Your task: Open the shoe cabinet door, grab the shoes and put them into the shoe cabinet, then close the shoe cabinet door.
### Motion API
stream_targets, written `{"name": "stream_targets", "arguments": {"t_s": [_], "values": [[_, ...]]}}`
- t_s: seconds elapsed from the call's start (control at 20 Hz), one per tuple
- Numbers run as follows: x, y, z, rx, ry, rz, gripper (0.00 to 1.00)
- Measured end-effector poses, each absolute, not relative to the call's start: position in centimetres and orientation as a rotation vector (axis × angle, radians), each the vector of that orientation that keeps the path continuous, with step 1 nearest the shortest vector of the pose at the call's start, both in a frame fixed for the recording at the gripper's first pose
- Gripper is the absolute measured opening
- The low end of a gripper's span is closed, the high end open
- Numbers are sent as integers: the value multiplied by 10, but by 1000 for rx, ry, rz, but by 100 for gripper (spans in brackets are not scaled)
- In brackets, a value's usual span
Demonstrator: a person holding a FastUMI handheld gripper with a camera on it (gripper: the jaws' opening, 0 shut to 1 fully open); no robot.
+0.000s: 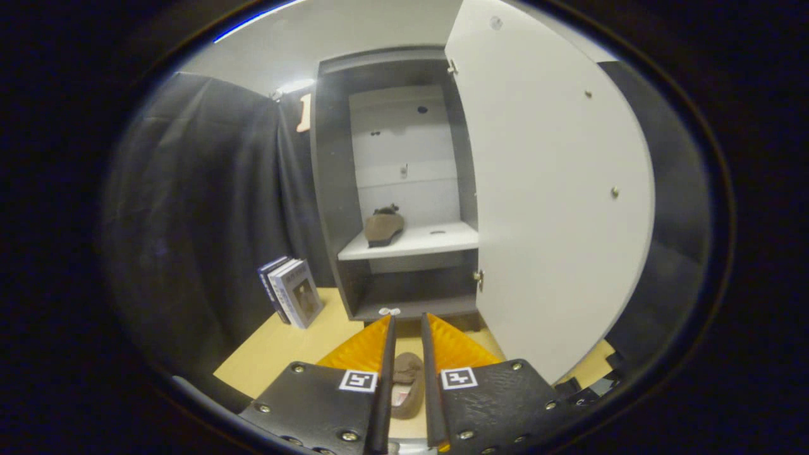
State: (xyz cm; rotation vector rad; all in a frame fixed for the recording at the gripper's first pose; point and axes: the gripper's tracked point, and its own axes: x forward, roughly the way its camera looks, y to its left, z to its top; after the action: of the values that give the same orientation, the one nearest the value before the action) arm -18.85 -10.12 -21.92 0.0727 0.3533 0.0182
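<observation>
My claw [407, 328] sat nearly closed, its two fingers [387, 379] pressed against the sides of a brown shoe [407, 393] held between them. The shoe looked soft and suede-like, a low slipper-shaped thing with a rounded end pointing ahead and a pale lining or insole label showing at its opening nearer to me; what the label said was too small to tell. It hung above the light wooden surface [278, 354], which spread out beneath and to the left of my fingers.

Just beyond the fingertips stood the shoe cabinet [328, 189], dark grey in its frame with a pale back panel inside. A small white tab [389, 311] lay at the foot of it, right ahead of my fingertips. The cabinet door [556, 208], white and broad, stood swung open to the right, hinged at the cabinet's right side, with small metal fittings dotted across its inner face. Left of the cabinet, on the surface, a few books [292, 292] stood upright and leaned slightly, close to the cabinet's left wall.

Inside the cabinet a white shelf [436, 243] crossed the middle, and on its left part rested the second shoe [383, 226], the same brown, toe toward me, with a darker opening at its back. Below the shelf lay a dark lower compartment [417, 291].
</observation>
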Motion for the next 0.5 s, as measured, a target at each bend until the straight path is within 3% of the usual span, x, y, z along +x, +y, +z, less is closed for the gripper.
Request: {"name": "stream_targets", "arguments": {"t_s": [0.5], "values": [[-162,-44,-416,25,586,9,23]]}}
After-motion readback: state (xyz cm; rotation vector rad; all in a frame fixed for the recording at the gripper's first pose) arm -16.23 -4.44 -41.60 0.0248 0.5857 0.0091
